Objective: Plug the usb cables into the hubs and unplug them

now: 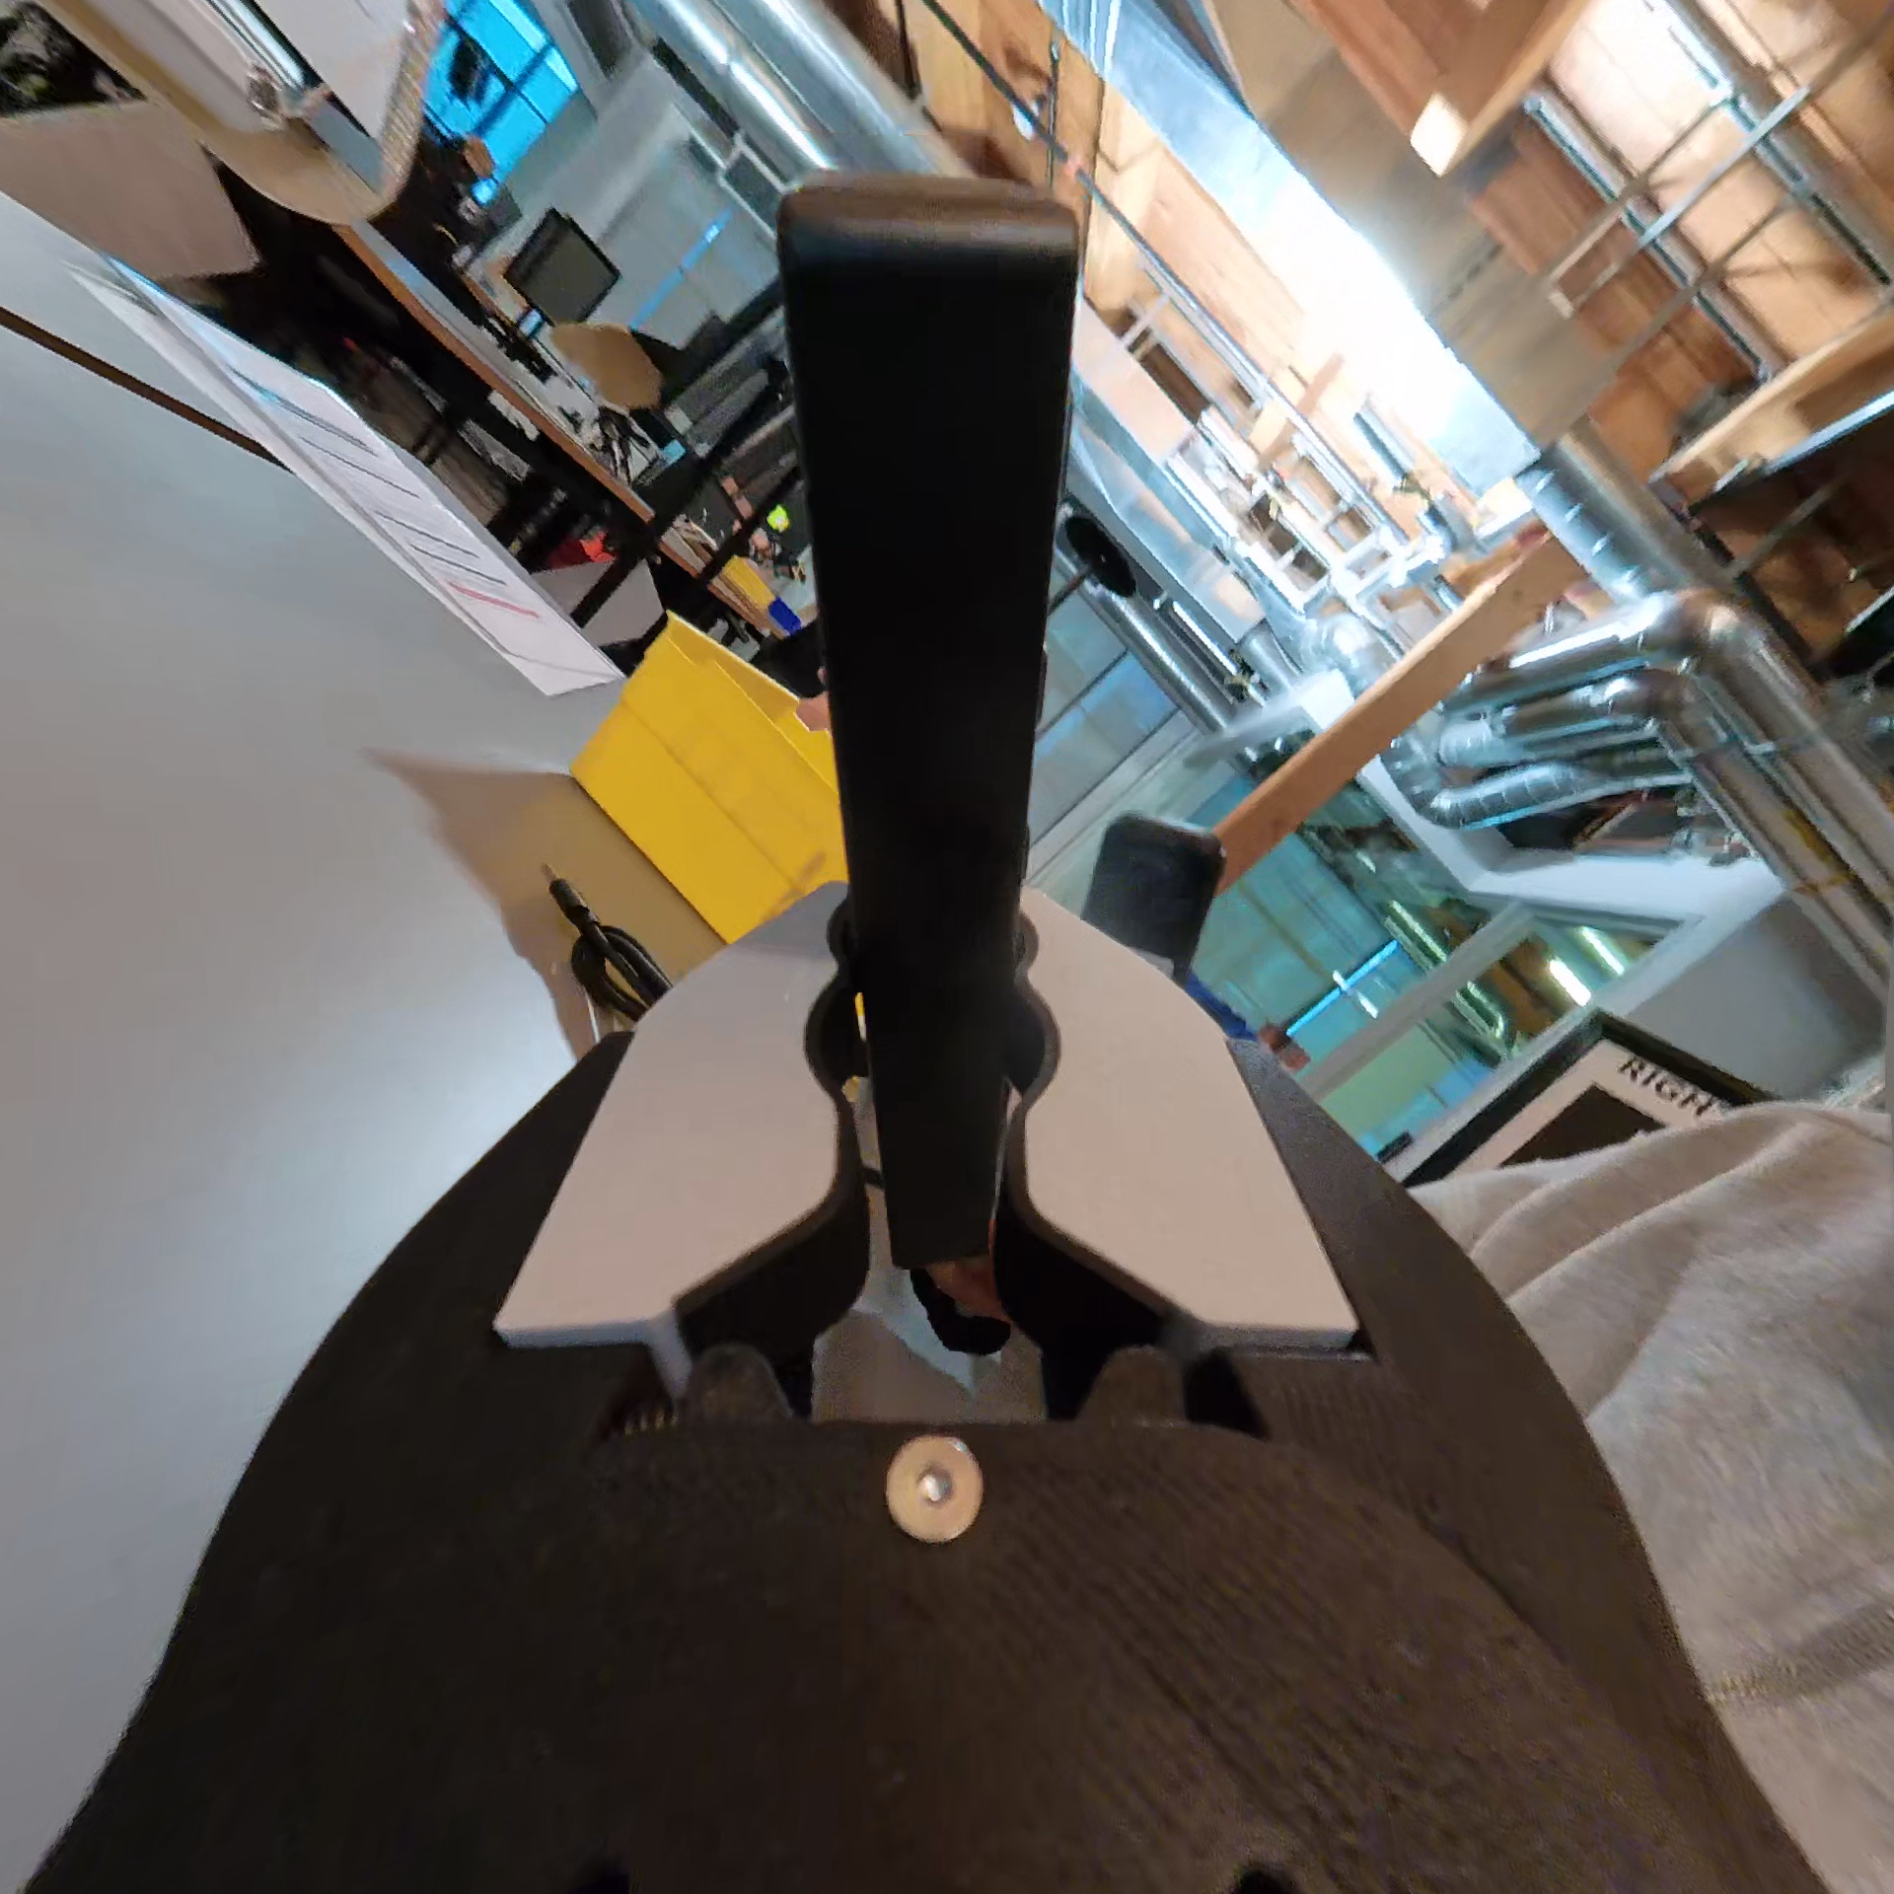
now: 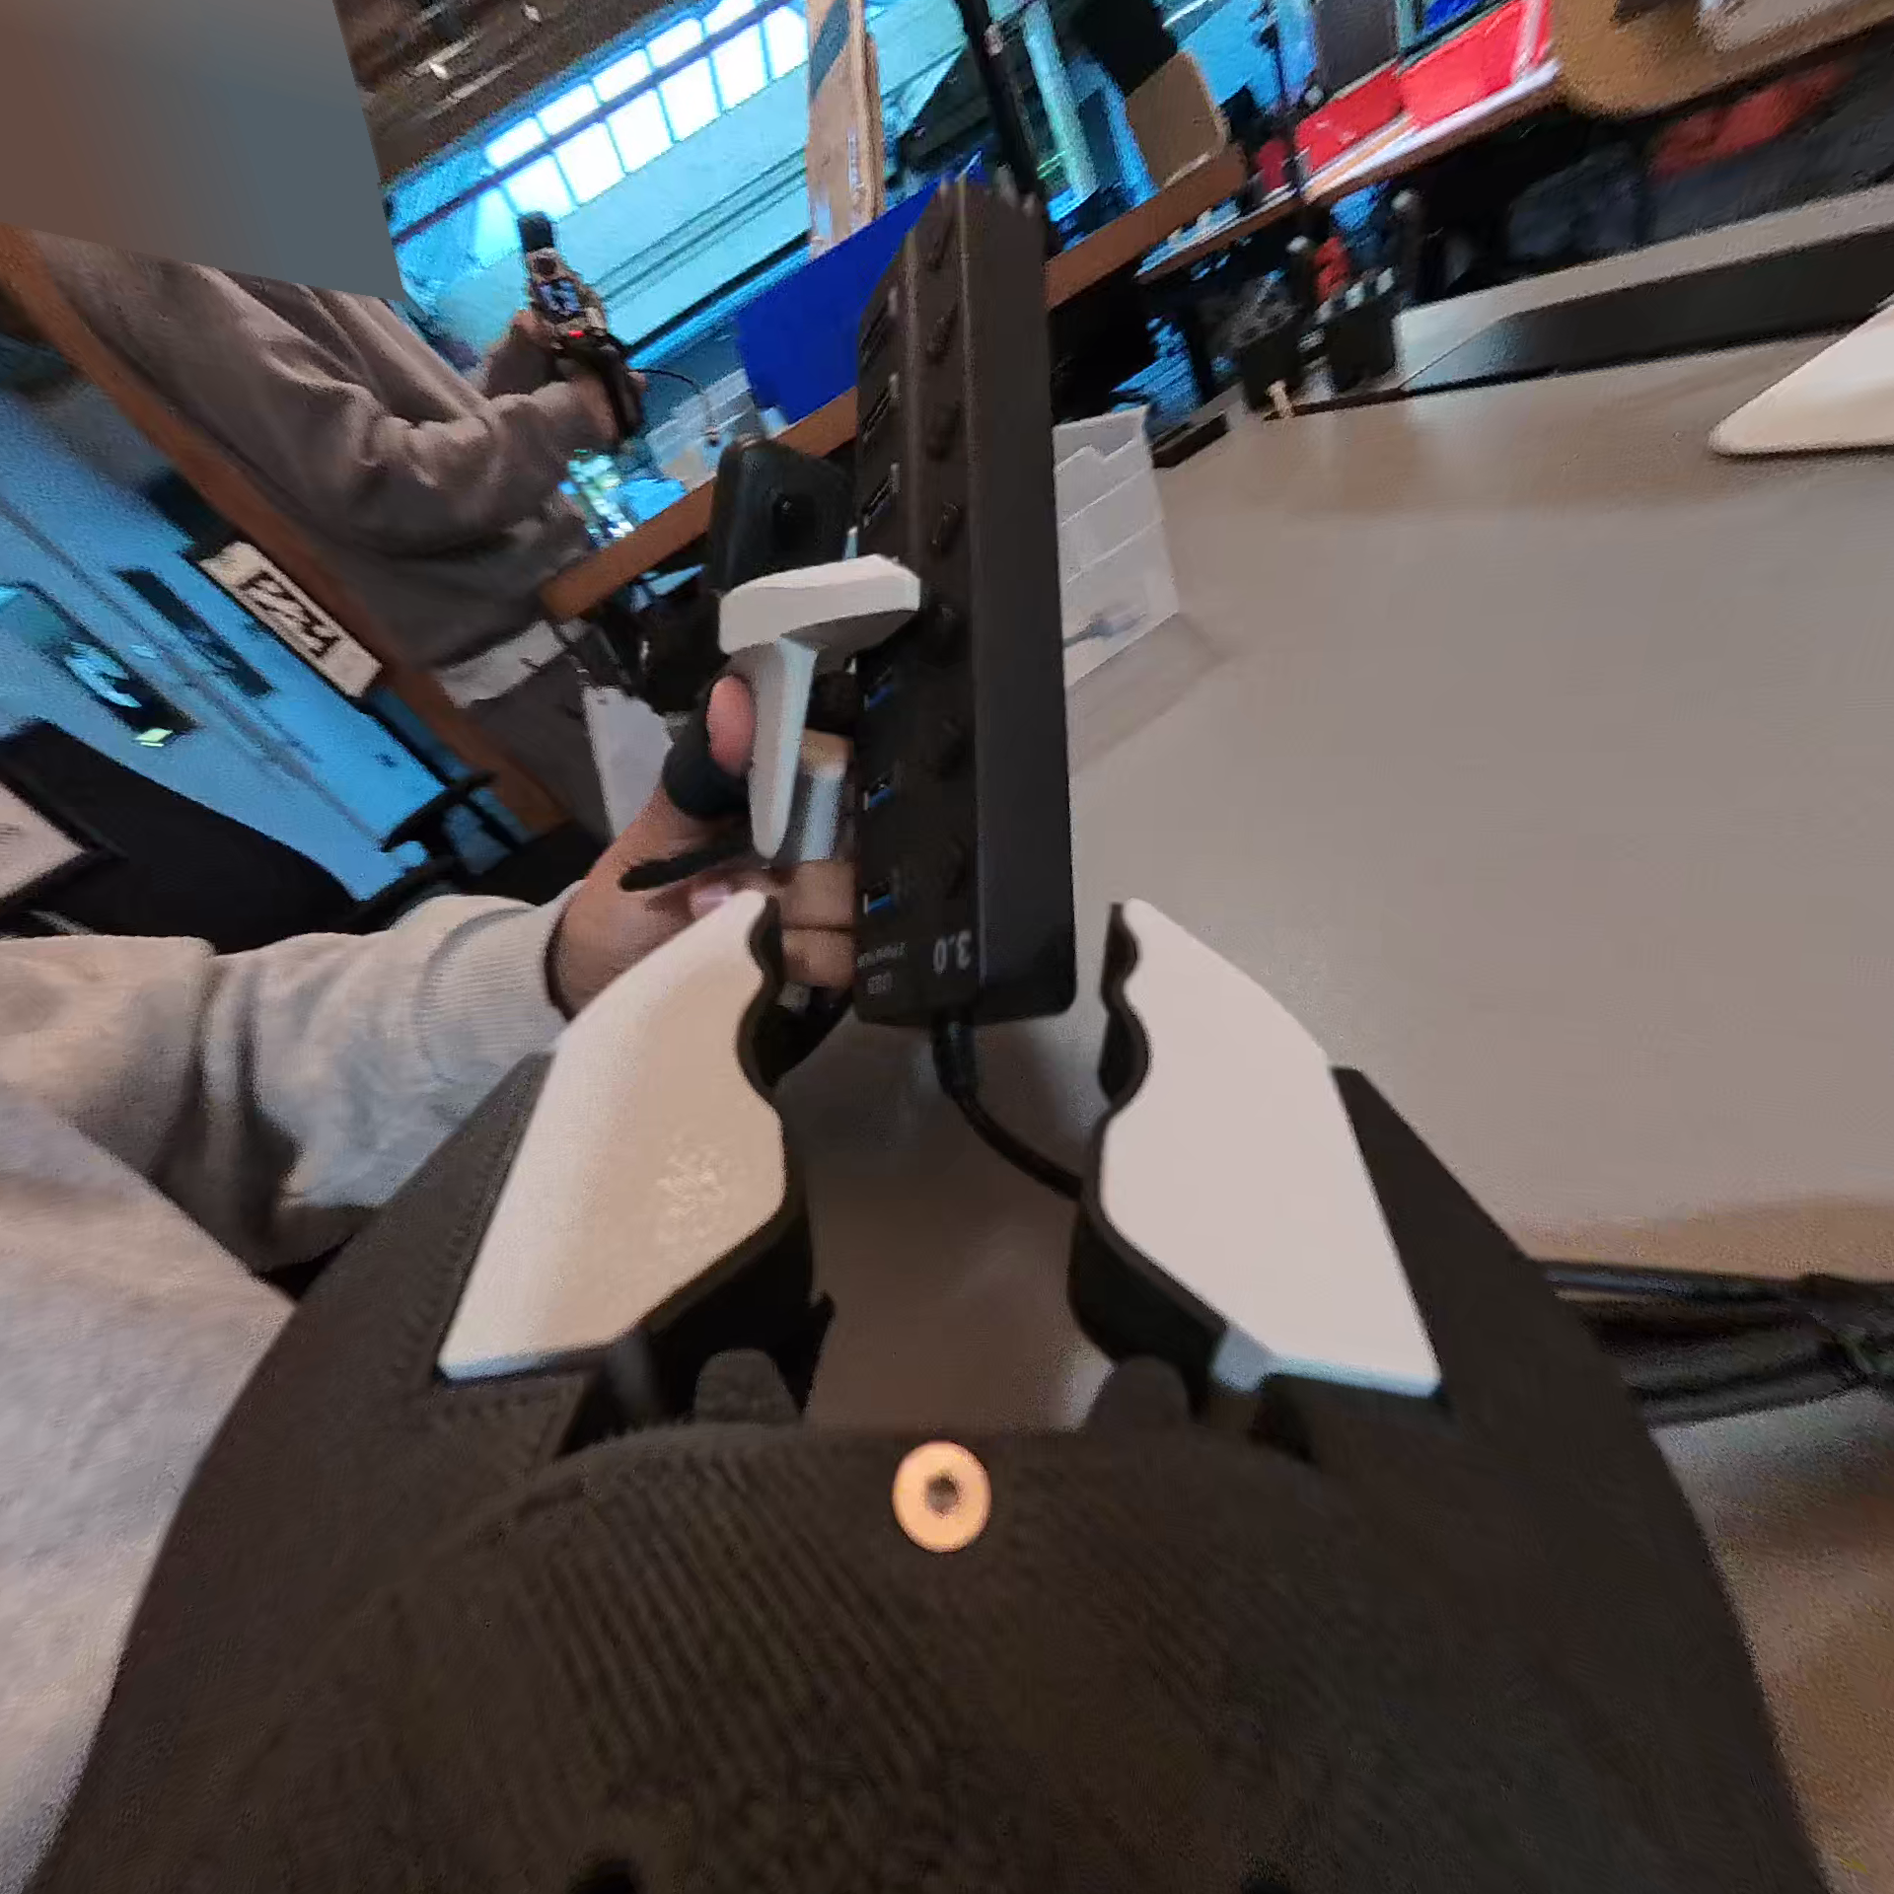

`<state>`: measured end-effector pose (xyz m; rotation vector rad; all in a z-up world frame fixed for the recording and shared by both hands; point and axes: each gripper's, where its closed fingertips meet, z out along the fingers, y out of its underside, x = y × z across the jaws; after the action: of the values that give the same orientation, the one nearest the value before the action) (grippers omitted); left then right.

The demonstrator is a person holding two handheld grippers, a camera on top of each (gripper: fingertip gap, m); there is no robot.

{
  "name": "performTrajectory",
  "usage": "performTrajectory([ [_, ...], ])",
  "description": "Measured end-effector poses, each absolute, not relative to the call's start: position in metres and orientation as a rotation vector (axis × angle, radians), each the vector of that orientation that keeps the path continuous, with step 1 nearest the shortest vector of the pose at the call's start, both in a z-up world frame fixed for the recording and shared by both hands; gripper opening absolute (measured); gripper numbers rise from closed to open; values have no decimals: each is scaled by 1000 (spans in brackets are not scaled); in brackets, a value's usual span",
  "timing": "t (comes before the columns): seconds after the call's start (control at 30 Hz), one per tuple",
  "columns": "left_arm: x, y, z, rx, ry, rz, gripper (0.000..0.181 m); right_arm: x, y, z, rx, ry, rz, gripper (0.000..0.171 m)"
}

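- Left gripper (image 1: 928, 1025) has its fingers clamped on the black hub (image 1: 928, 635), gripping it near its lower end, so the hub sticks straight up out past the fingertips.
- From the right wrist cam, that same hub (image 2: 974, 615) stands upright just beyond the right gripper (image 2: 938, 984), roughly centred ahead of the gap between its fingers.
- Right gripper's fingers are spread apart with nothing between them. The hub's black cord (image 2: 999, 1117) drops out of its bottom end and runs down behind the right-hand finger (image 2: 1230, 1179).
- The hub has a row of ports, the lower ones blue inside, and a row of small round buttons next to them. There's white print at its lower end, leaving that unquoted.
- Left of the left fingers, a black cable (image 1: 605, 953) lies on the grey table (image 1: 205, 922), with a yellow bin (image 1: 707, 789) just past it.
- A white sheet (image 1: 389, 492) with printed lines sits farther out on the table, too blurry to read anyway.
- A hand (image 2: 697, 881) holds the left gripper beside the hub.
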<state>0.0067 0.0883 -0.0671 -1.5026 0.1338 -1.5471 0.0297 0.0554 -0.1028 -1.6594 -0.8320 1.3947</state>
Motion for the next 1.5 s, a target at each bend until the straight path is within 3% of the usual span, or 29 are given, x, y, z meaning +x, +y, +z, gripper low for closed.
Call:
performTrajectory([
  [0.1,13,83,-62,-1474,176,-1564,24,26,45,-109,-1697,-884,1504,32],
  [0.67,14,80,-56,-1430,174,-1616,25,26,34,-96,-1665,-862,1677,24],
  [0.83,3,88,-60,-1460,139,-1542,41,35,46,-94,-1667,-801,1682,23],
  [1.0,-59,120,-62,-1495,-63,-1129,101,44,60,-101,-1713,-826,1548,24],
  [1.2,-45,105,-52,-1652,508,-702,111,47,65,-129,-1816,-1062,1239,23],
  [1.33,-24,87,-79,-1767,949,-384,116,43,53,-139,-1791,-1260,1076,23],
  [1.43,-16,74,-95,-1799,1151,-240,84,39,43,-147,-1726,-1439,849,23],
  [1.5,-7,63,-105,-1818,1248,-240,77,37,35,-154,-1673,-1552,722,23],
])
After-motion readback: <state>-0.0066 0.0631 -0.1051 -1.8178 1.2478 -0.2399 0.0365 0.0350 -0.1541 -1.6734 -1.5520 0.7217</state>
